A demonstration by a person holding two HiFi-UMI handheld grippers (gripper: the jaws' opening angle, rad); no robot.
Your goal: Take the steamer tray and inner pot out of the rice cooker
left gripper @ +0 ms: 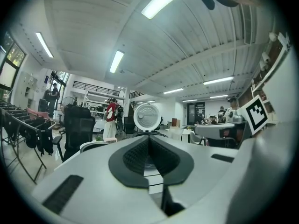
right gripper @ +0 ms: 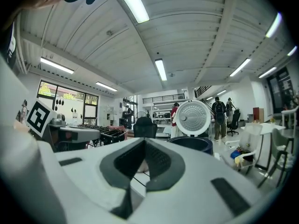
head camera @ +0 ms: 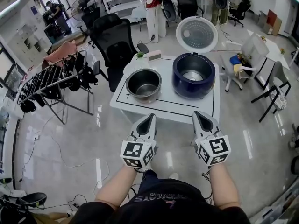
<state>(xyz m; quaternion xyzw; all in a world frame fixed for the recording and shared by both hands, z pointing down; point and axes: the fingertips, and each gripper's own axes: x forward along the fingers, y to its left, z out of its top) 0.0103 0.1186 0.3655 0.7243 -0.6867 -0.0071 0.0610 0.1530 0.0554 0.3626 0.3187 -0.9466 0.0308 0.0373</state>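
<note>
Inner pot (head camera: 143, 84) on table (head camera: 187, 112), left of rice cooker (head camera: 193, 75).

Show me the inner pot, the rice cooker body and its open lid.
inner pot (head camera: 144, 86), head view, inside bottom
rice cooker body (head camera: 193, 92), head view, front outer wall
open lid (head camera: 196, 35), head view, centre of inner face

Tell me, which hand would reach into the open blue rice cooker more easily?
Probably the right gripper: it points at the rice cooker straight ahead, while the left gripper faces the inner pot beside it. Both are shut and empty.
</note>
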